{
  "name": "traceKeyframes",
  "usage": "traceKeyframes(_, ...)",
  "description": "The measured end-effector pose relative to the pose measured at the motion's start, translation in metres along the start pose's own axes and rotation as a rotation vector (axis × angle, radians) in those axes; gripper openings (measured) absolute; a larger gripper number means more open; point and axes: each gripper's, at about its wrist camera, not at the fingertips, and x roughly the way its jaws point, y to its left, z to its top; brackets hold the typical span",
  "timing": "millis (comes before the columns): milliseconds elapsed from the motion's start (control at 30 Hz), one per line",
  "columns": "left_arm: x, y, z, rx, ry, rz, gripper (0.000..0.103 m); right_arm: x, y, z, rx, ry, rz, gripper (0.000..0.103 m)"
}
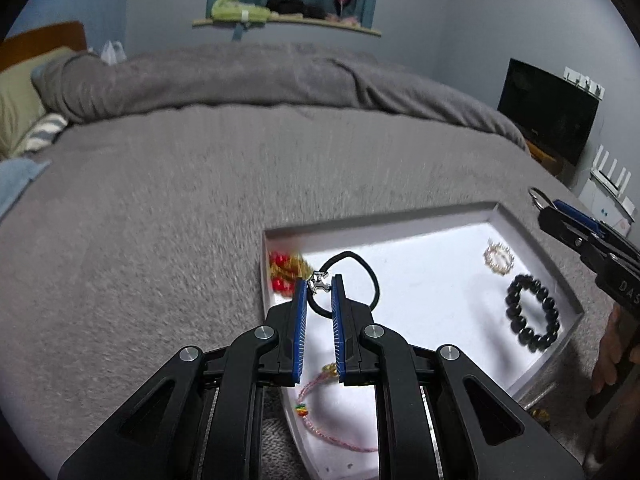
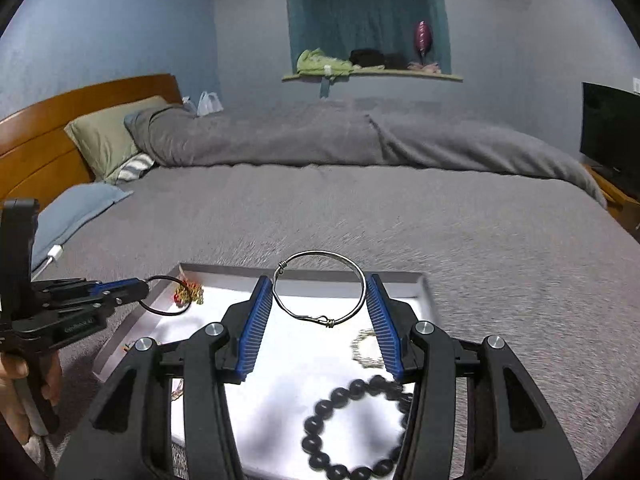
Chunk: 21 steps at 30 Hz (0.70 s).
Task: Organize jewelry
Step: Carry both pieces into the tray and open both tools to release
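Nearest me, between my right fingers (image 2: 320, 300), I hold the silver wire bangle (image 2: 319, 289); the blue pads (image 2: 256, 322) press its two sides and it hangs over the white tray (image 2: 420, 280), which lies on the grey bed (image 2: 360, 208). Under it, inside the tray, lie the black bead bracelet (image 2: 352, 428) and a small pale sparkly bracelet (image 2: 366, 348).

My left fingers (image 1: 320, 294) are drawn narrow on the black cord loop (image 1: 360, 276), right by its little silver charm (image 1: 318, 282). The cord looks lifted a little over the tray's left part, though I cannot tell whether its far end touches the floor of the tray. Beneath my left fingers lies a pink thread bracelet (image 1: 320, 420); further in, at the far left corner, a red and gold cluster (image 1: 286, 270).

I judge this to be the placing step, with both pieces carried in and not yet laid down. Next I should lower each onto a bare patch of tray, apart from the other pieces, then spread the fingers gently so that neither cord nor wire snags on the ribbed pads.
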Motion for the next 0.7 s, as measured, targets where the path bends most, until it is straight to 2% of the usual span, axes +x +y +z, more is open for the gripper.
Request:
traceKeyframes(267,0.017,0.003,-0.01,0.014,0.061,0.013,0.013,0.028,0.002,-0.021,0.003,0.141,0.057,0.049)
traceKeyframes(700,0.025,-0.006,-0.013,0.065,0.073,0.076,0.013,0.042,0.031,-0.034,-0.108,0.219,0.056,0.049)
